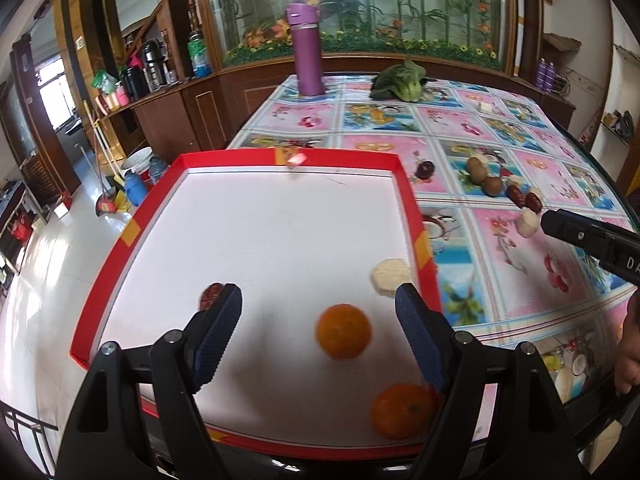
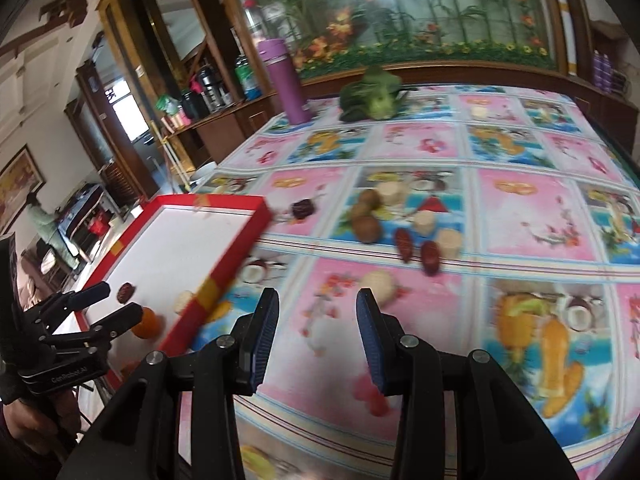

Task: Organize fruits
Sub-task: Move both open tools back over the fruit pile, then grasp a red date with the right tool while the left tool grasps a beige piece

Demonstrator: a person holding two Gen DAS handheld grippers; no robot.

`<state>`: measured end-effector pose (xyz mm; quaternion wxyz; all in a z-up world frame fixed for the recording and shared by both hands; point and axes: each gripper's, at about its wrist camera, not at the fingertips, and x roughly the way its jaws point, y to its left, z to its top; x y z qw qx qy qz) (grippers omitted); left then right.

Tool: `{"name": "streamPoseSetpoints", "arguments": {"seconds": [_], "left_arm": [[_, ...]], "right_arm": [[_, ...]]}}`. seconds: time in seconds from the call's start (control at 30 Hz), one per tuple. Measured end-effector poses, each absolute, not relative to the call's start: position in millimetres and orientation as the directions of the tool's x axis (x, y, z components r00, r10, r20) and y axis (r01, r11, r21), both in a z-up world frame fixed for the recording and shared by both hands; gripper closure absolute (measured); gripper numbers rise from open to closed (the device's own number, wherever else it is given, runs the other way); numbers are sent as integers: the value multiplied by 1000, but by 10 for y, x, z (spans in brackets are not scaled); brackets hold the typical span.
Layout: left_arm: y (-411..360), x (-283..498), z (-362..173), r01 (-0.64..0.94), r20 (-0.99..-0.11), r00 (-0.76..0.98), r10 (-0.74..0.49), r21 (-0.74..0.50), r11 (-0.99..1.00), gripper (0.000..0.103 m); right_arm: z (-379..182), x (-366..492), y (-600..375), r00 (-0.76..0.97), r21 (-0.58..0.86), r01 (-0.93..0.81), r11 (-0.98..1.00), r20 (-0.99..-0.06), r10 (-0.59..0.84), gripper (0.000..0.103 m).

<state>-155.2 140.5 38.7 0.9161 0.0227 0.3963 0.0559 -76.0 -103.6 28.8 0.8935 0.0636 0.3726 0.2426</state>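
Meanwhile, the left gripper (image 1: 319, 312) hangs over the red-rimmed tray (image 1: 256, 159), fingers spread wide above an orange (image 1: 343, 331), gripping nothing. Over the counter (image 2: 520, 216), the right gripper (image 2: 318, 330) is likewise parted and empty, near a pale round slice (image 2: 380, 282).

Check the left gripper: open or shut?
Open. The left gripper has its fingers spread wide over the tray, gripping nothing; an orange lies loose between them.

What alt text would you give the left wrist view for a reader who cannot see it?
An open left gripper hovers over a red-rimmed white tray holding two oranges, a pale round slice and a dark red date. Kiwis and more dates lie on the floral tablecloth, near the right gripper.
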Motion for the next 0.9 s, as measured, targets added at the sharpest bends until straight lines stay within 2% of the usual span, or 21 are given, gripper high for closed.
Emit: {"name": "streamPoseSetpoints", "arguments": {"seconds": [0.37,0.7,0.8,0.87,0.9], "left_arm": [[860,-1467,353,45,-753,655,62,121,992,21],[493,-1277,367,148,-768,640,0,123,981,20],[436,-1258,392,170,-765,643,-25,111,979,20],[417,-1246,391,184,-767,640,-38,105,977,20],[414,-1242,385,188,-768,639,-42,103,977,20]], "right_arm": [[164,-509,-1641,635,323,-221,920,-669,388,62],[102,-229,-1453,577,248,-275,929,-730,366,63],[73,-157,-1342,568,218,-295,930,-743,355,71],[32,-86,-1258,553,192,-303,933,-762,337,80],[11,-57,-1232,544,190,-305,933,-770,334,81]]}}
